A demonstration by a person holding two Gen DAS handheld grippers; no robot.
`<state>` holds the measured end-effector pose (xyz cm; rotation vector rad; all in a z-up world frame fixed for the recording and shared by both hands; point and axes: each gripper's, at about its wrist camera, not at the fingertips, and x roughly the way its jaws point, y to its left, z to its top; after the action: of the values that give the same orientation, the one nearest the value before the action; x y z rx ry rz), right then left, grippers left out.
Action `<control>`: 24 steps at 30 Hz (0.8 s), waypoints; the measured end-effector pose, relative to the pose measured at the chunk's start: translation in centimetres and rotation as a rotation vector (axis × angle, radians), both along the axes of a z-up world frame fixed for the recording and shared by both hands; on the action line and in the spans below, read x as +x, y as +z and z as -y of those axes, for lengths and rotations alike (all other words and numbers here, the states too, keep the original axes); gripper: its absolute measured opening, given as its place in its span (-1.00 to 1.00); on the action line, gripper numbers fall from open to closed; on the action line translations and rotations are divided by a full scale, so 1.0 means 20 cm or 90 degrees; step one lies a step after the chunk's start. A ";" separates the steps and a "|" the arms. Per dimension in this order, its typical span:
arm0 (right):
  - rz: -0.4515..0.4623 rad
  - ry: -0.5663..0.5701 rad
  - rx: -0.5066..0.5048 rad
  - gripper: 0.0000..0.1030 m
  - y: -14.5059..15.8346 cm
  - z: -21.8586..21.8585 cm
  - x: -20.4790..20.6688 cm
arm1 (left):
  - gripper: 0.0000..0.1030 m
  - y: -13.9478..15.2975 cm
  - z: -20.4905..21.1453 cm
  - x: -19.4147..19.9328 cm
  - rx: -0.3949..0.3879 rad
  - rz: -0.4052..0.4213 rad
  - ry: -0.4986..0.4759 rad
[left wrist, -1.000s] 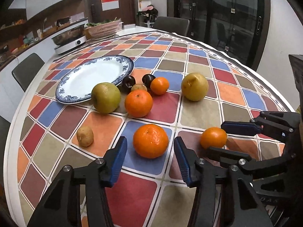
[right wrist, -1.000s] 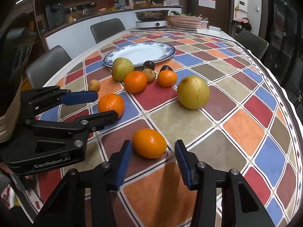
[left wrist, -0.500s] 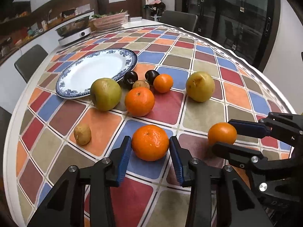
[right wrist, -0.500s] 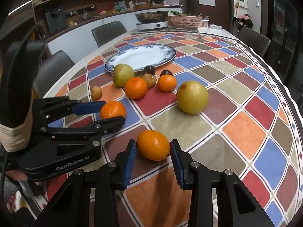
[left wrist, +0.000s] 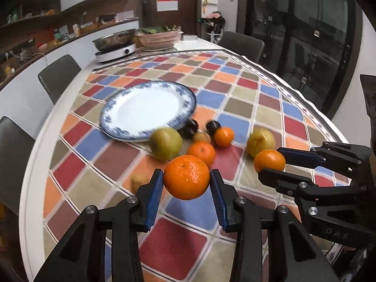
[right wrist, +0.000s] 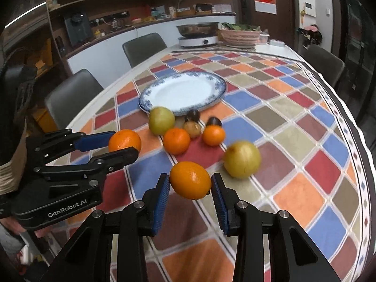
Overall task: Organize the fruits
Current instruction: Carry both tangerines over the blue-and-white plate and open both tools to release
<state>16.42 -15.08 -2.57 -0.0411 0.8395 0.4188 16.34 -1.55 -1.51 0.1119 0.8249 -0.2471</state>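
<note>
My left gripper (left wrist: 186, 192) is shut on a large orange (left wrist: 186, 176) and holds it above the table. My right gripper (right wrist: 190, 193) is shut on a smaller oval orange (right wrist: 190, 179), also lifted; it shows in the left wrist view (left wrist: 269, 163) too. A white plate with a blue rim (left wrist: 150, 110) lies ahead, empty. In front of it sit a green pear (left wrist: 166, 143), two oranges (left wrist: 201, 152), two dark plums (left wrist: 190, 128), a small brown fruit (left wrist: 202, 137) and a yellow pear (left wrist: 260, 141). A small potato-like fruit (left wrist: 138, 180) lies left of my left gripper.
The round table has a checked cloth (left wrist: 235, 98). A hotplate with a metal pan (left wrist: 115, 47) and a basket of greens (left wrist: 157, 38) stand at the far edge. Grey chairs (left wrist: 60, 75) stand around the table.
Both grippers closed on their oranges and lifted them off the cloth, moving toward the plate.
</note>
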 end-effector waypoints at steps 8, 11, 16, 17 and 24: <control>0.040 0.051 -0.015 -0.27 0.16 -0.12 0.23 | -0.22 0.10 -0.10 0.17 0.001 0.011 0.030; 0.039 0.066 -0.018 -0.27 0.19 -0.16 0.35 | -0.22 0.11 -0.14 0.26 0.001 0.012 0.041; 0.022 0.077 -0.021 -0.27 0.20 -0.23 0.55 | -0.22 0.11 -0.20 0.42 -0.009 0.002 0.052; 0.018 0.084 -0.022 -0.27 0.20 -0.25 0.60 | -0.22 0.11 -0.21 0.46 -0.008 0.002 0.052; 0.001 0.093 -0.042 -0.27 0.17 -0.34 0.87 | -0.22 0.07 -0.29 0.72 -0.009 -0.014 0.063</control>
<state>33.85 -8.21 0.78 -0.1639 0.8511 0.5277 30.78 4.18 -0.17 0.0554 0.8476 -0.1608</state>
